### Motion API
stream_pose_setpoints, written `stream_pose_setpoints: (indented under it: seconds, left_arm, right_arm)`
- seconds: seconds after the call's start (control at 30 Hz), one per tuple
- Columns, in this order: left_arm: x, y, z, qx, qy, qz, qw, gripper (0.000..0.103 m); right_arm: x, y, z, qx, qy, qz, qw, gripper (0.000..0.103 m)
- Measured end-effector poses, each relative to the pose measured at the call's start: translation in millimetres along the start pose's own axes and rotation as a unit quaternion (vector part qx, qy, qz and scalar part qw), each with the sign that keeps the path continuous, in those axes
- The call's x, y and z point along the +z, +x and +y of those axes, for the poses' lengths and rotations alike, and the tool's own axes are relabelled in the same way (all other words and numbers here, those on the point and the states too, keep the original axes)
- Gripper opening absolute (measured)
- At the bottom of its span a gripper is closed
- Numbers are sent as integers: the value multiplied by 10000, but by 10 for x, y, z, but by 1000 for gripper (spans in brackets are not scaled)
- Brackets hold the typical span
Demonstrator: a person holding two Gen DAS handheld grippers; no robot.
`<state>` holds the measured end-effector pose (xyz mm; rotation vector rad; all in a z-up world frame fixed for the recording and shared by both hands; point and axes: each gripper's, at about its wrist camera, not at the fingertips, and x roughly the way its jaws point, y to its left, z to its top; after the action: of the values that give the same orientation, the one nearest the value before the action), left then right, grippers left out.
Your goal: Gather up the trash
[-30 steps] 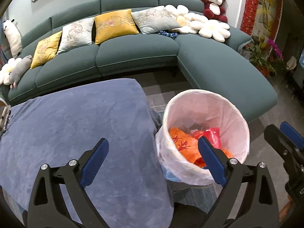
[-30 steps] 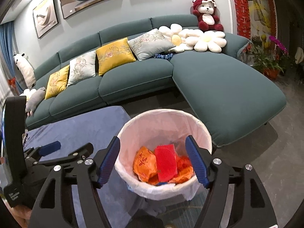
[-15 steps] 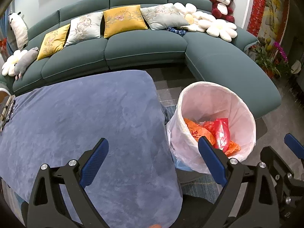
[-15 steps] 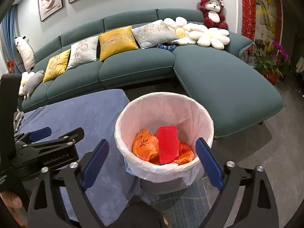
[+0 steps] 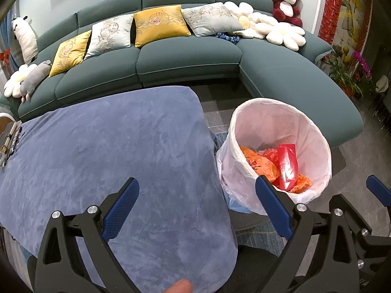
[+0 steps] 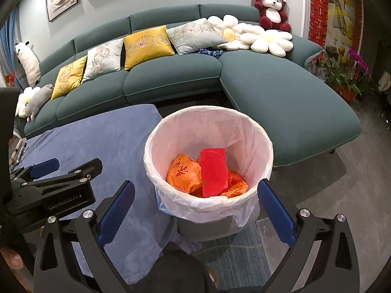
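A bin lined with a white bag (image 5: 315, 131) (image 6: 171, 136) stands on the floor at the right end of a table under a blue cloth (image 5: 110, 151) (image 6: 97, 134). In it lie an orange bag (image 5: 259, 163) (image 6: 183, 173) and a red packet (image 5: 288, 166) (image 6: 212, 168). My left gripper (image 5: 198, 195) is open and empty above the cloth's near right part. My right gripper (image 6: 195, 195) is open and empty, above the bin's near rim. The left gripper also shows in the right wrist view (image 6: 66, 168).
A teal corner sofa (image 5: 185, 56) (image 6: 281, 85) with cushions and plush toys runs behind the table and bin. Potted flowers (image 5: 349, 70) stand at the far right. A small object (image 5: 9, 136) lies at the cloth's left edge. A striped rug (image 6: 244, 246) lies under the bin.
Both grippers have pulled back and up from the bin, so it looks smaller and farther. The right jaws have widened. The trash in the bin has not moved.
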<state>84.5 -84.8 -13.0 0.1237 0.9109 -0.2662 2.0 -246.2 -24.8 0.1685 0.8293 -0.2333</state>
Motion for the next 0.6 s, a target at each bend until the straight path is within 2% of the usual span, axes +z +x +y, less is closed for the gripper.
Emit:
stream_pose_setpoints:
  seconds: [0.6]
  left_arm:
    - [-107,-16,-19,94,-60,59,9999,92]
  right_arm:
    - [-86,12,54,49,-8,81,10000,97]
